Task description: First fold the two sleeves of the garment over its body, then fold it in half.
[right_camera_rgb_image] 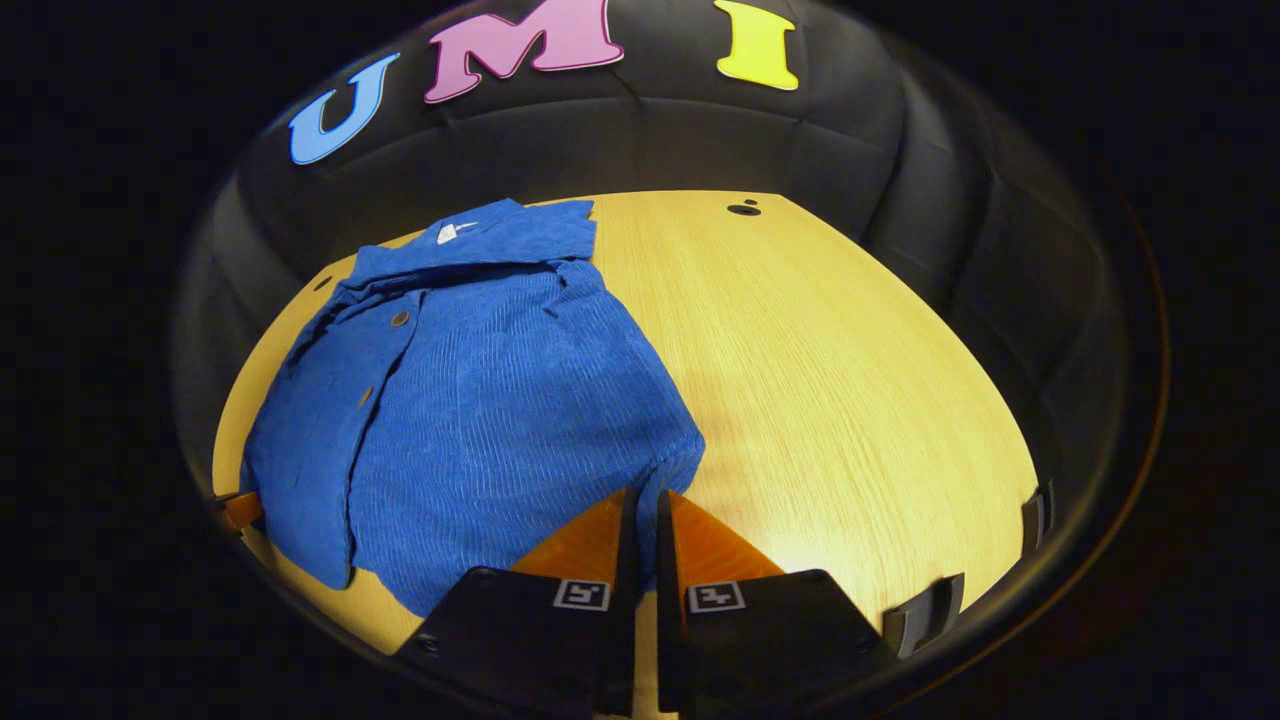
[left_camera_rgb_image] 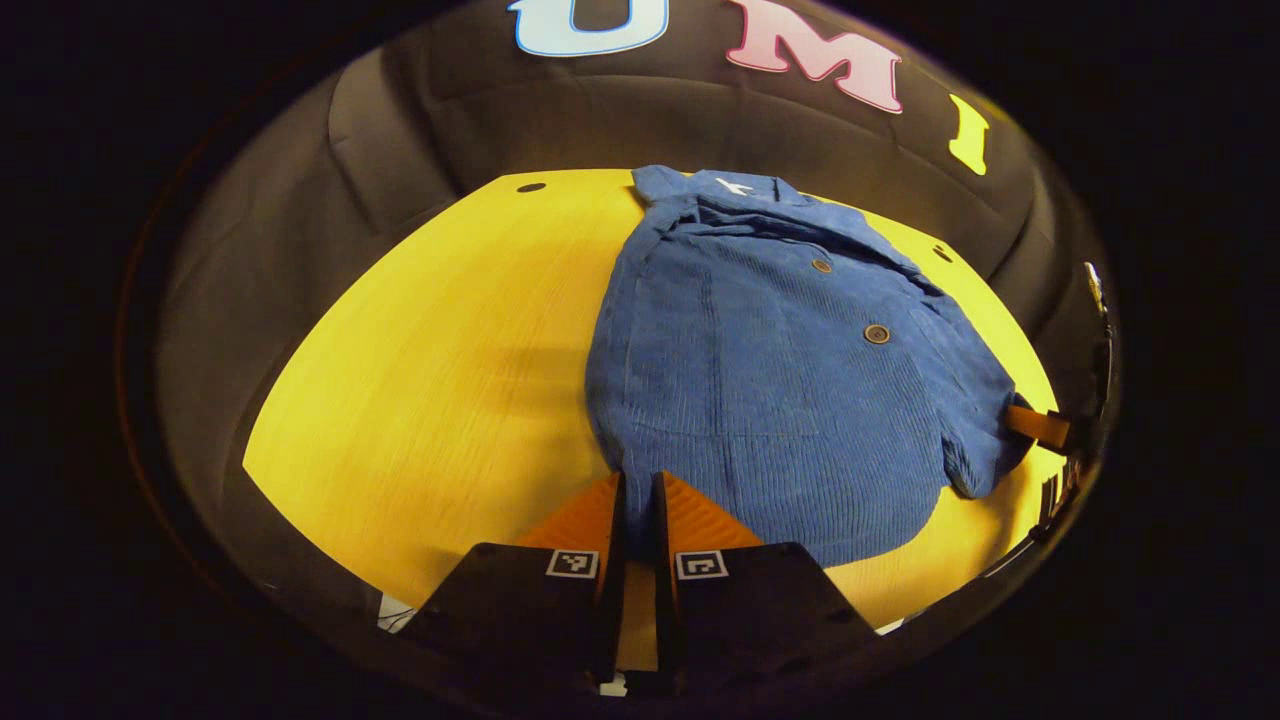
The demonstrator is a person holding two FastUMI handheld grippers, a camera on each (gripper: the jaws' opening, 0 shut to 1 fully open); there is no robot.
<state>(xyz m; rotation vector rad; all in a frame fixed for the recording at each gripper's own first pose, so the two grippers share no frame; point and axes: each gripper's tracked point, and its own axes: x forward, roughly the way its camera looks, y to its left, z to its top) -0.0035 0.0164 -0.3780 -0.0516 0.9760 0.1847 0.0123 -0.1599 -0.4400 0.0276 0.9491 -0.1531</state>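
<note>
The blue corduroy garment (left_camera_rgb_image: 780,380) is lying on the yellow wooden desk (left_camera_rgb_image: 440,380), collar (left_camera_rgb_image: 720,190) pointing toward the black booth wall (left_camera_rgb_image: 450,110) and hem facing the near edge. Both sleeves are lying folded in over the body, and two brown buttons (left_camera_rgb_image: 877,334) are showing along the front. In the left gripper view, the left gripper (left_camera_rgb_image: 638,500) is sitting at the near hem with its fingers almost together, pinching a narrow fold of the blue fabric between them. Farther off at the right edge of that view, the other gripper is showing at the garment's opposite lower corner. In the right gripper view, the right gripper (right_camera_rgb_image: 640,515) is sitting at the near corner of the garment (right_camera_rgb_image: 480,400), its fingers likewise drawn close and clamping the hem edge between them. The cloth around that corner is bulging up slightly from the desk (right_camera_rgb_image: 850,380). Small dark holes (right_camera_rgb_image: 743,209) are showing in the desk surface near the far edge.
</note>
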